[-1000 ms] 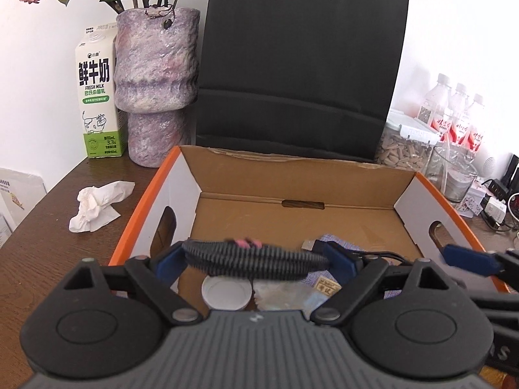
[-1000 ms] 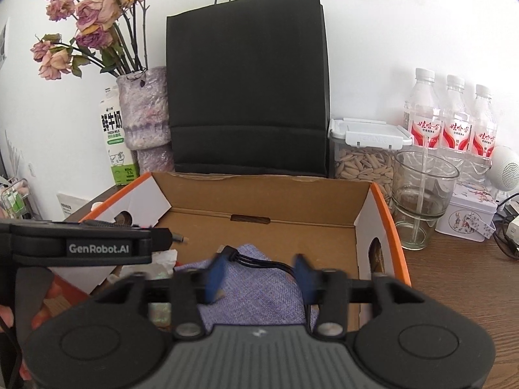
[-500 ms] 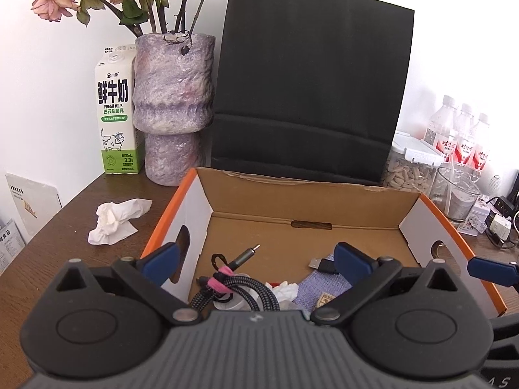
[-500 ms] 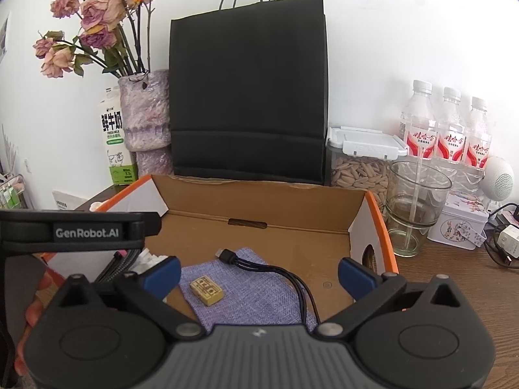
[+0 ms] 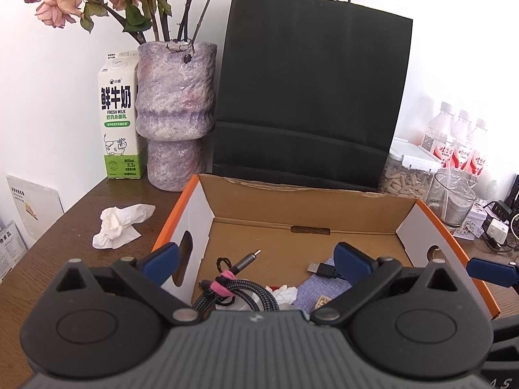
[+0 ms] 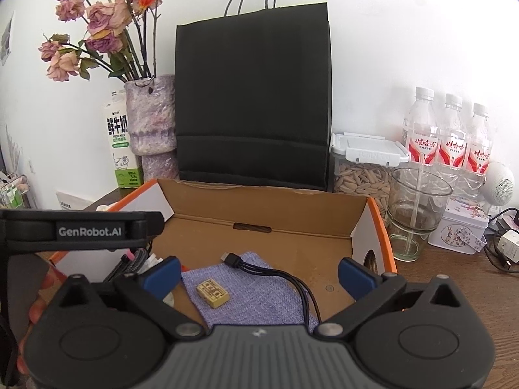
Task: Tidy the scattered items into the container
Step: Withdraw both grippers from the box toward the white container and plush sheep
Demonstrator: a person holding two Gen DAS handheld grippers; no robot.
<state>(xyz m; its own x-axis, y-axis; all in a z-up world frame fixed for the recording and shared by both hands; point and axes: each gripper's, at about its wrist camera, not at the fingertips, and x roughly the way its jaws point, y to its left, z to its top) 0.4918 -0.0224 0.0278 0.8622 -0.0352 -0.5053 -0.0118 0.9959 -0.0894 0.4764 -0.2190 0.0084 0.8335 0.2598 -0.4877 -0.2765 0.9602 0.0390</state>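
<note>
Cable (image 5: 232, 291), braided and bound with a pink tie, now lies on the floor of the box (image 5: 194, 214), released a moment ago by the left gripper (image 5: 256, 261), whose jaws stand spread and empty just above it. Right gripper (image 6: 258, 274) likewise released over the purple cloth (image 6: 256, 291). Farther left, crumpled tissue (image 5: 118, 225) remains on the table (image 5: 65, 259), outstanding.

You get bright, even daylight in both views; the white wall (image 5: 48, 81) is nearly blown out, washing out the bottles (image 5: 454, 136) at right. Shadows are soft. Fisheye bending curves the edges and darkens the corners. Focus is sharp throughout.
</note>
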